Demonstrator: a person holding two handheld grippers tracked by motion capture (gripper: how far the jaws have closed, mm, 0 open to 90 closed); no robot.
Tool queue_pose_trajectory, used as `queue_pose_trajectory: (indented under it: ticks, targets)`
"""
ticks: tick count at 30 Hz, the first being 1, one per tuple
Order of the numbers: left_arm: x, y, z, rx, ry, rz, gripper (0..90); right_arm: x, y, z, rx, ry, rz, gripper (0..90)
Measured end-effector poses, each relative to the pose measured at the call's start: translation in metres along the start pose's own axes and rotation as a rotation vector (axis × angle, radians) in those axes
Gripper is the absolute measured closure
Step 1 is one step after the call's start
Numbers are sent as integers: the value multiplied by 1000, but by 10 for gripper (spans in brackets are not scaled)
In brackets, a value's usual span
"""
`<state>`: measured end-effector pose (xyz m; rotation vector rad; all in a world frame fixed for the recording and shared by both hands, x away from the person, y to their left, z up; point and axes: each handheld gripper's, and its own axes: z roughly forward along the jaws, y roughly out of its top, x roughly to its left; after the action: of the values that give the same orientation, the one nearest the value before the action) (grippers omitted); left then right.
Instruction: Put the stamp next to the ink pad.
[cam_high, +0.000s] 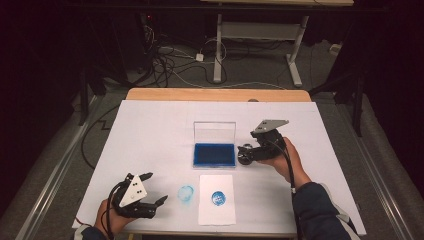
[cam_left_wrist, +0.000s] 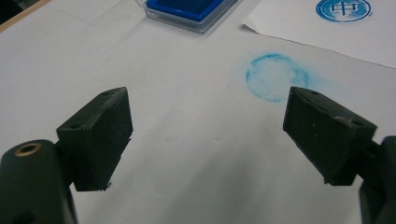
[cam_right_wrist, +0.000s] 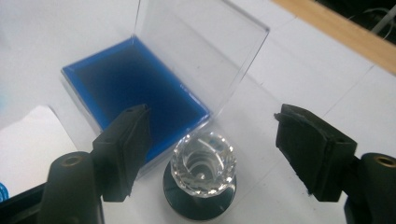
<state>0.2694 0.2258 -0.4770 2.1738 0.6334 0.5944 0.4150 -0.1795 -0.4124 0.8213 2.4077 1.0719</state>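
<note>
A stamp with a faceted clear knob (cam_right_wrist: 203, 163) on a black round base stands upright on the white table cover, just right of the blue ink pad (cam_right_wrist: 135, 88). My right gripper (cam_right_wrist: 208, 149) is open, its jaws either side of the knob without touching it. From above, the stamp (cam_high: 243, 160) sits at the right gripper (cam_high: 248, 154), beside the ink pad (cam_high: 215, 155). My left gripper (cam_high: 156, 188) rests open at the near left. Nothing lies between the jaws of the left gripper (cam_left_wrist: 210, 135).
The pad's clear lid (cam_high: 215, 131) stands open at its far side. A white paper (cam_high: 217, 212) with a round blue stamp print (cam_high: 218, 198) lies near the front edge. A blue ring smudge (cam_high: 186, 194) marks the cover left of it, just beyond my left jaws.
</note>
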Motion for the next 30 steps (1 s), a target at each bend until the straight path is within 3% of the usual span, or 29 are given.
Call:
queue_pose_trajectory:
  ticks: [12,30]
  targets:
    - [1,1,-2,-12,14,9,149,9,5,-15,-76,-40,-48,181]
    - [1,1,-2,-9,14,16,150,23,6,-38,-170,-69,-92,163]
